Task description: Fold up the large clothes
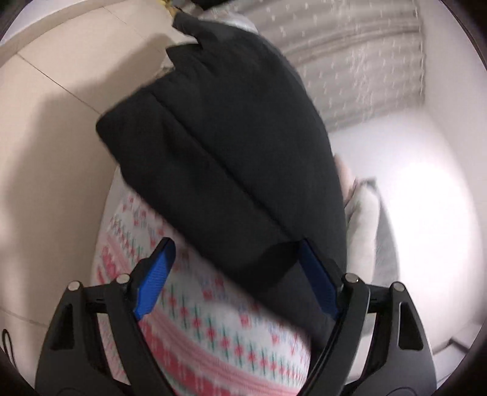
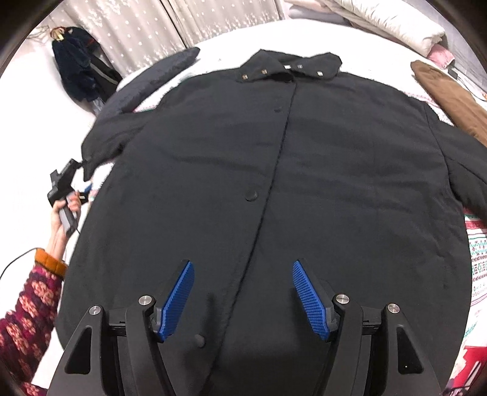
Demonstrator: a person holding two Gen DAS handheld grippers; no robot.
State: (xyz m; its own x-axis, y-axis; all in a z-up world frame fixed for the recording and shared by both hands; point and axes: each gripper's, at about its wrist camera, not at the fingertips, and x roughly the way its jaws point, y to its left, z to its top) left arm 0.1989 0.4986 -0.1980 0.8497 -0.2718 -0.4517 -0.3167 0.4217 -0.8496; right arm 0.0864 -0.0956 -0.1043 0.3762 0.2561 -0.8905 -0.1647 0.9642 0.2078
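A large black coat (image 2: pixel 274 182) lies front up on a patterned bed cover (image 2: pixel 478 262), collar at the far end. My right gripper (image 2: pixel 243 271) is open above the coat's lower front, touching nothing. My left gripper (image 1: pixel 236 246) is open with its blue pads (image 1: pixel 158 274) apart; the black sleeve (image 1: pixel 225 146) of the coat lies between them, its end against the right pad. The left gripper also shows in the right wrist view (image 2: pixel 65 182) at the coat's left sleeve, held by a hand.
A brown garment (image 2: pixel 450 94) lies at the far right of the bed, with pillows (image 2: pixel 395 21) behind it. Dark clothes (image 2: pixel 79 70) hang by the curtain at the far left. The tiled floor (image 1: pixel 61 121) is beside the bed.
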